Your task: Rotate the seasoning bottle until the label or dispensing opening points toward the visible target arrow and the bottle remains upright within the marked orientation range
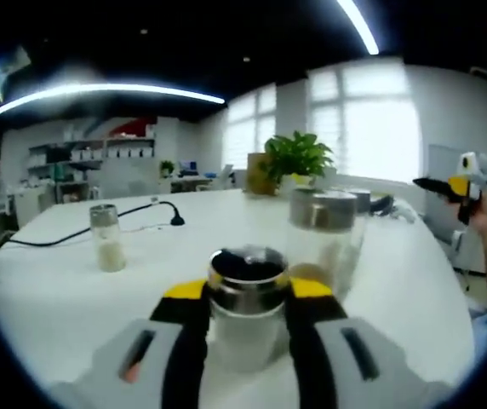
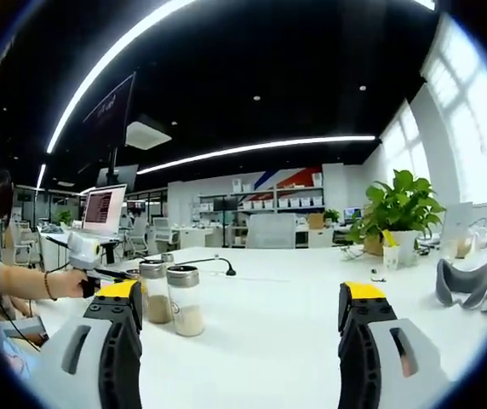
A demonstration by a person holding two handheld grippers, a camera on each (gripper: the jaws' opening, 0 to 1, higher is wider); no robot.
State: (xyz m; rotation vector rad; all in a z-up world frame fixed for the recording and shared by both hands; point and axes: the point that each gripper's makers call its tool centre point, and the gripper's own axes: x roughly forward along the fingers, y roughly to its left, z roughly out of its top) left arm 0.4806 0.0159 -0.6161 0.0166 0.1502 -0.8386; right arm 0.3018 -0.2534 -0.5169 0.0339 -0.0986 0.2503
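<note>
A clear seasoning bottle (image 1: 245,300) with a dark-topped silver lid stands upright on the white table (image 1: 48,298). My left gripper (image 1: 247,294) is shut on it, with the yellow-tipped jaws pressed against both sides just under the lid. In the right gripper view my right gripper (image 2: 242,319) is open above the table, its jaws wide apart with nothing between them. The left gripper (image 2: 90,253) shows there at the far left, held by a person's hand. The right gripper (image 1: 458,189) appears at the far right of the left gripper view, raised in a hand.
A small bottle of white powder (image 1: 107,239) stands to the left, and two taller bottles (image 1: 326,234) stand just behind the held one. Two bottles (image 2: 182,300) stand near the left jaw. Also here: a black cable (image 1: 82,232), a potted plant (image 1: 297,158) and a grey headset-like object (image 2: 465,285).
</note>
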